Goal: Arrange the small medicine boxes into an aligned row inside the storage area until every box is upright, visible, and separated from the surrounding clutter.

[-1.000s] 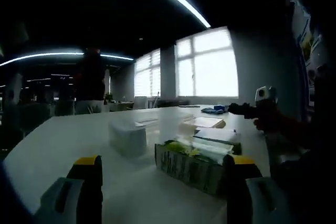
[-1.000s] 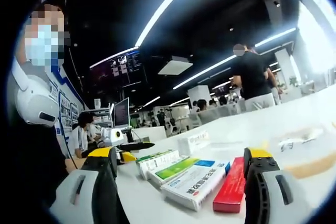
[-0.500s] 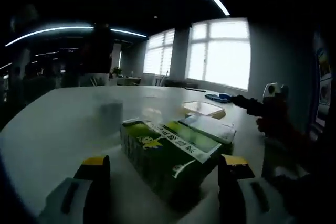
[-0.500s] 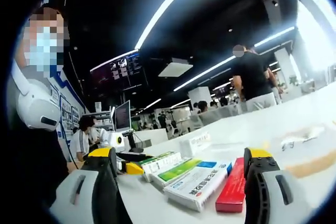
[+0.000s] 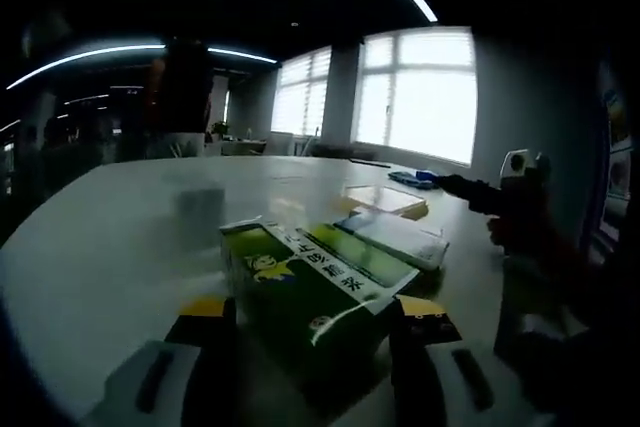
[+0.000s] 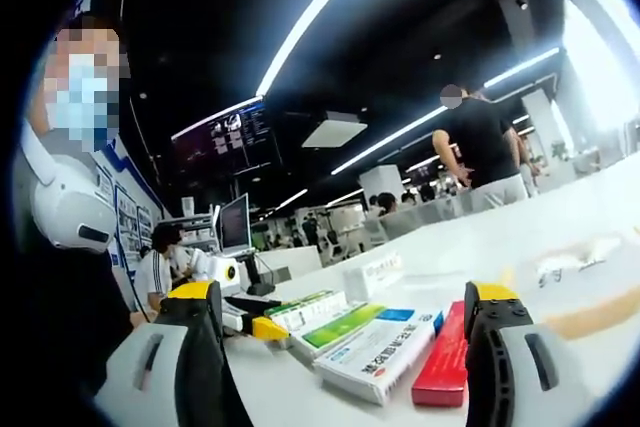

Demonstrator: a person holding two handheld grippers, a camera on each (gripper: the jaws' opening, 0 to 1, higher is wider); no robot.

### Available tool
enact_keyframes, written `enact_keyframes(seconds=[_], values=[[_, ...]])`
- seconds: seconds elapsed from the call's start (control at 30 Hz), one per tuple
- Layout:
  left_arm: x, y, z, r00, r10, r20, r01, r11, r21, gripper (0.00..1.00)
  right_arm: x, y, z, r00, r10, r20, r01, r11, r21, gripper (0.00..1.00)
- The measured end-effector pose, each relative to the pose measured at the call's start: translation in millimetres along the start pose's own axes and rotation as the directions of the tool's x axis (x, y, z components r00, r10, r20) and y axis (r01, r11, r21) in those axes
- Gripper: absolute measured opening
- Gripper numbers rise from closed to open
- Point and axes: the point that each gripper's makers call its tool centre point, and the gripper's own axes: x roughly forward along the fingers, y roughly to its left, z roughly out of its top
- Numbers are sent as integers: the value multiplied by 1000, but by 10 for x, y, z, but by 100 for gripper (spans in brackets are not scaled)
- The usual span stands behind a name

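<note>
A green medicine box lies lengthwise between the jaws of my left gripper, which are shut against its two long sides. Behind it lies a flat white-and-green box. In the right gripper view, several boxes lie flat on the white table: a green-striped one, a green-and-white one, a white-and-blue one and a red one. My right gripper stands wide open in front of them, holding nothing. The left gripper's yellow tip shows beside the green-striped box.
A clear plastic container stands behind the boxes, also seen as a clear plastic container. A yellowish flat item and a blue item lie farther back. A person stands beyond the table; a masked person is close at the left.
My left gripper's jaws have come together onto the green box, which now sits deeper between them. The right gripper has stayed wide open and still.
</note>
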Motion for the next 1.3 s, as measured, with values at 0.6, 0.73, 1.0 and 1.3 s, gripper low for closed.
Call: enact_keyframes(seconds=[0.6, 0.73, 1.0, 1.3], values=[[-347, 520, -7, 997, 79, 0, -79, 997, -8, 39, 25, -1, -13, 1000, 5, -5, -5, 1000, 11, 99], [-270, 502, 57, 999, 43, 17, -43, 999, 16, 37, 39, -1, -27, 1000, 3, -12, -3, 1000, 11, 99], [-158, 476, 17, 999, 40, 4, -40, 995, 88, 37, 59, 44, -66, 999, 12, -30, -12, 1000, 10, 98], [-177, 496, 34, 1000, 23, 7, -23, 999, 37, 35, 107, 70, -106, 999, 18, -43, -17, 1000, 20, 97]])
